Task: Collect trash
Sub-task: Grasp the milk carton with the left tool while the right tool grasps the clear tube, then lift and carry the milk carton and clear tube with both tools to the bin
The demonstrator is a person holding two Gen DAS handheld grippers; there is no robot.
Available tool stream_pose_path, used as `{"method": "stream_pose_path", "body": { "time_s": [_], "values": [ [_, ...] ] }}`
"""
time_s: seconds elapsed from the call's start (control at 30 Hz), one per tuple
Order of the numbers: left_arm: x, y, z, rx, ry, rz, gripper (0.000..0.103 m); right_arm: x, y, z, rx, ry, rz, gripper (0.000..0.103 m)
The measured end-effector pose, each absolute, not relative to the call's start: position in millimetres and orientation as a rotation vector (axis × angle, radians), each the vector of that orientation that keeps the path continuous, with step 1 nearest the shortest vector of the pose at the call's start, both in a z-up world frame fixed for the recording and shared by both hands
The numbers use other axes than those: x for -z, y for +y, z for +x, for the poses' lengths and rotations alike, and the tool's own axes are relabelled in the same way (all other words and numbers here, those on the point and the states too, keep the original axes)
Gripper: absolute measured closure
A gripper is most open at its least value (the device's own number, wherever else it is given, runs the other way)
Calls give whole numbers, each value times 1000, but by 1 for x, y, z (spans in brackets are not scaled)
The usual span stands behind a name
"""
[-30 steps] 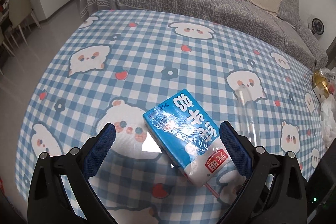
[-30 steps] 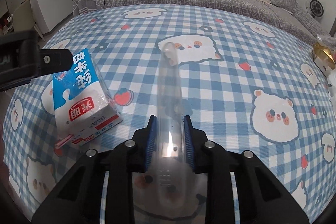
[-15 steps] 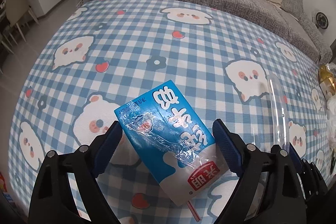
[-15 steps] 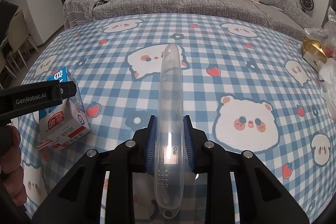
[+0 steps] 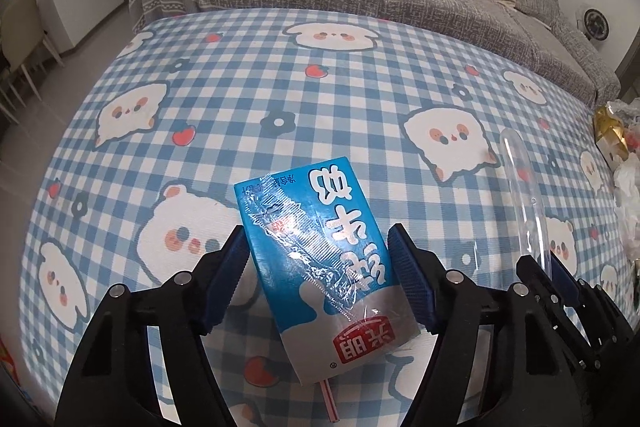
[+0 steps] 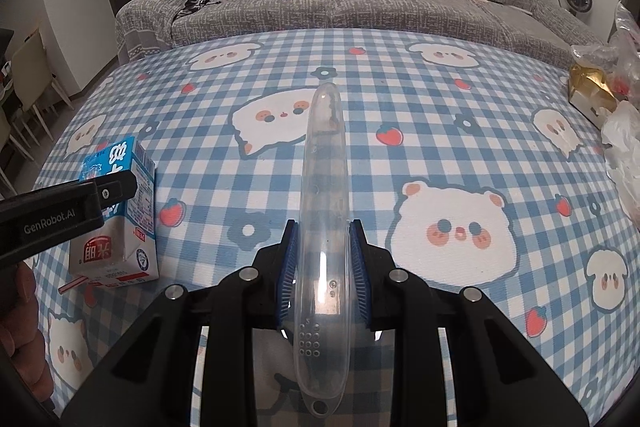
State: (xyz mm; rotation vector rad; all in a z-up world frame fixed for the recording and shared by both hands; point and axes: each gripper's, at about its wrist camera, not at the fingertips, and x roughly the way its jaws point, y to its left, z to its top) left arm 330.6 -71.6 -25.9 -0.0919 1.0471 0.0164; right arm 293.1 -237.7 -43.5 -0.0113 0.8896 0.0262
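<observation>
- The left gripper [image 5: 320, 279] straddles the milk carton [image 5: 320, 259], one pad on each side; its jaws are closing, with the carton between them. The left pad sits at the carton's edge and the right pad is just beside it; whether either presses yet is hard to tell.
- The carton lies flat on the checked surface [image 5: 248, 75], near its left edge. Its long axis runs almost straight ahead of the left gripper, tilted a little, so the jaws close across its narrow width. A straw [image 5: 329, 397] sticks out of its near end.
- The left hand is plainly the nearer one to the carton.
- The right gripper [image 6: 322, 267] is clamped tight on a clear plastic case [image 6: 322, 227], held off the surface and pointing away toward the far edge.
- Nothing stands between the left gripper and the carton.
- Crumpled plastic bags [image 6: 624, 147] and a gold box [image 6: 588, 91] sit at the right edge, well apart.
- Beyond the far edge stands a grey sofa [image 6: 360, 11].
</observation>
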Motion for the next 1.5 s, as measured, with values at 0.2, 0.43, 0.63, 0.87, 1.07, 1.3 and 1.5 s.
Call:
{"method": "stream_pose_path", "body": {
  "time_s": [0.2, 0.43, 0.63, 0.87, 1.07, 1.3, 1.5],
  "values": [
    [20, -63, 315, -4, 1037, -90, 35, 35, -233, 280, -26, 880, -15, 78],
    [5, -54, 285, 9, 1012, -89, 37, 21, -225, 256, -24, 866, -24, 78],
    [-3, -48, 257, 31, 1013, -83, 72, 12, -221, 229, -18, 855, -37, 78],
    [-3, -49, 233, 35, 1023, -95, 70, 9, -218, 201, -12, 859, -46, 78],
    [-5, -55, 239, -42, 993, -66, 20, 13, -217, 189, -3, 863, -82, 78],
    [22, -65, 269, -61, 1060, -47, 16, 17, -223, 203, 6, 872, -89, 78],
    [35, -68, 282, -65, 1081, -37, 18, 21, -222, 215, -1, 876, -89, 78]
  ]
}}
